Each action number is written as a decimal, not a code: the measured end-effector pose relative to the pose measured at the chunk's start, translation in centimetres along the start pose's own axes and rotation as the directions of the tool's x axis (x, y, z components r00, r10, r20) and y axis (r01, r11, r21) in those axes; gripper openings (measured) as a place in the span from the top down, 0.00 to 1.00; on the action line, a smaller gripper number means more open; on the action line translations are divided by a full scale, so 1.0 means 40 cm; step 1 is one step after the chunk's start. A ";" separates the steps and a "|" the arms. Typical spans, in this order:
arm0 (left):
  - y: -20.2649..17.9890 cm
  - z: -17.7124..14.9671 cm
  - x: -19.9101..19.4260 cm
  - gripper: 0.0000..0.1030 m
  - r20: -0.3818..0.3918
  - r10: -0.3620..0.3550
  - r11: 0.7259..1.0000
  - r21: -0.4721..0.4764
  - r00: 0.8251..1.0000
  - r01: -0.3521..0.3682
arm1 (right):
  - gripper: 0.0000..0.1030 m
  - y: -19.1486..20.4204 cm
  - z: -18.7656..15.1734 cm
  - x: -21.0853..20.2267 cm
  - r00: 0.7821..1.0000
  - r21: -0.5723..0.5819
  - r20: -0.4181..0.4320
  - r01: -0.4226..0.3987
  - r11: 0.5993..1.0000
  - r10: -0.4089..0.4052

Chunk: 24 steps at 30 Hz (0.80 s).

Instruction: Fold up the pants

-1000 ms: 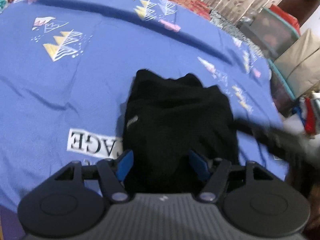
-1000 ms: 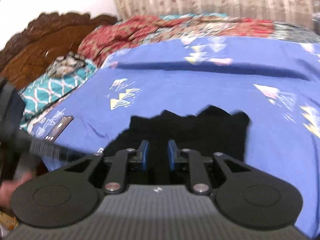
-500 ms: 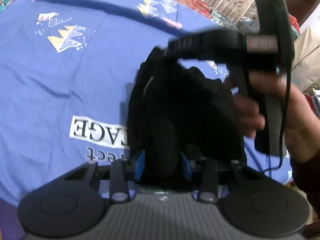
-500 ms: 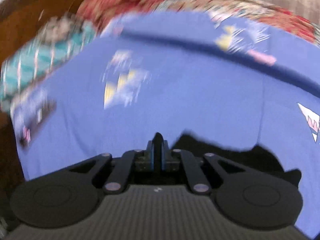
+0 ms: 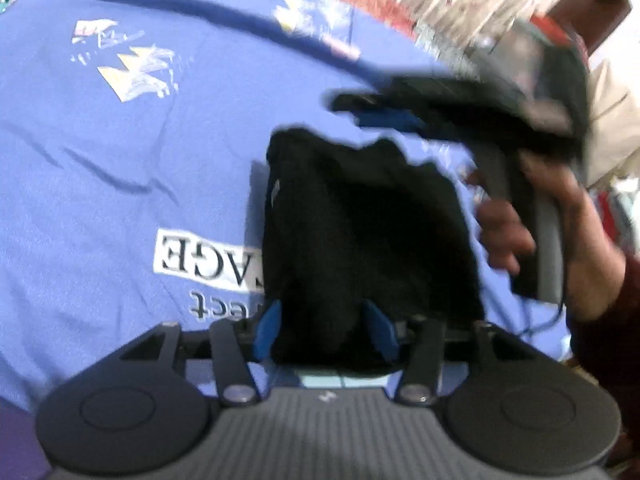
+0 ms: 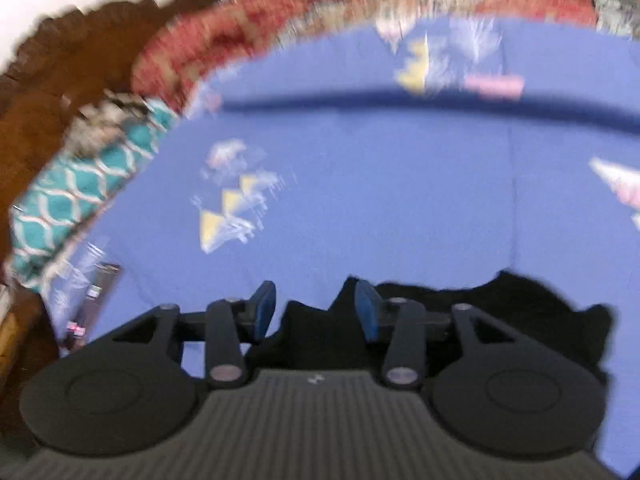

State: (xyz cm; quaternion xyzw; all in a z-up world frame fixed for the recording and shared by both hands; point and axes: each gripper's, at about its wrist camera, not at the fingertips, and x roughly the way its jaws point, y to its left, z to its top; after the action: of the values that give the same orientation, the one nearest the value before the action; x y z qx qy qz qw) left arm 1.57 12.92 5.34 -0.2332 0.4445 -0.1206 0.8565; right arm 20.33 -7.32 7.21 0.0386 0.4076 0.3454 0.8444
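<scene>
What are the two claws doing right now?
Left claw: open, black pants between its fingers, not clamped.
Right claw: open, holding nothing.

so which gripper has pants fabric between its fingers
The left gripper: black pants bunch between its open fingers. The right gripper is open above them.

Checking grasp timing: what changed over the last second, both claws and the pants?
The right claw, shut on a pinch of the black pants half a second ago, has opened and let go. The left claw also widened after narrowing; cloth lies between its fingers. The pants stayed bundled on the blue bedsheet.
</scene>
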 end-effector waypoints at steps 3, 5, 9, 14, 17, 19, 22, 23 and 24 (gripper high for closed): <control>0.029 0.029 -0.033 0.40 0.054 -0.027 0.997 -0.067 0.998 0.031 | 0.56 -0.015 -0.045 -0.118 0.998 -0.019 0.064 -0.003 1.000 0.004; 0.035 0.050 -0.024 0.42 0.056 -0.003 0.996 -0.093 0.998 0.009 | 0.63 -0.037 -0.099 -0.179 0.997 0.017 0.077 -0.007 1.000 0.006; 0.007 0.068 0.030 0.55 0.025 0.003 0.997 -0.071 1.000 -0.001 | 0.76 -0.060 -0.197 -0.222 0.997 0.075 0.050 -0.059 0.995 0.055; -0.007 0.036 0.133 0.61 -0.077 0.130 0.992 0.008 0.989 -0.130 | 0.78 -0.060 -0.277 -0.175 0.997 0.143 -0.029 -0.062 0.988 0.066; -0.004 0.034 0.102 0.57 -0.064 0.109 0.993 -0.033 0.992 -0.112 | 0.75 -0.053 -0.261 -0.199 0.997 0.166 0.009 -0.078 0.983 0.078; -0.008 0.036 0.067 0.41 -0.037 0.113 0.993 -0.021 0.993 -0.114 | 0.60 -0.059 -0.246 -0.242 0.994 0.164 0.086 -0.083 0.983 0.069; -0.007 0.047 0.045 0.15 0.001 0.155 0.988 0.015 0.988 -0.155 | 0.36 -0.101 -0.247 -0.301 0.981 0.205 0.195 -0.045 0.978 0.004; -0.004 0.051 0.044 0.15 0.003 0.161 0.987 0.020 0.987 -0.161 | 0.36 -0.119 -0.251 -0.310 0.978 0.229 0.206 -0.033 0.973 -0.015; 0.000 0.054 0.045 0.14 -0.004 0.151 0.988 0.018 0.988 -0.151 | 0.34 -0.137 -0.258 -0.314 0.979 0.256 0.204 -0.029 0.966 -0.025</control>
State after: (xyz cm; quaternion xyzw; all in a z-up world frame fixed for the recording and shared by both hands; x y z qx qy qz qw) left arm 4.37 12.81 5.15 -0.1909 0.4623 -0.0598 0.8639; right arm 10.58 -21.43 6.74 0.1839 0.3596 0.2845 0.8694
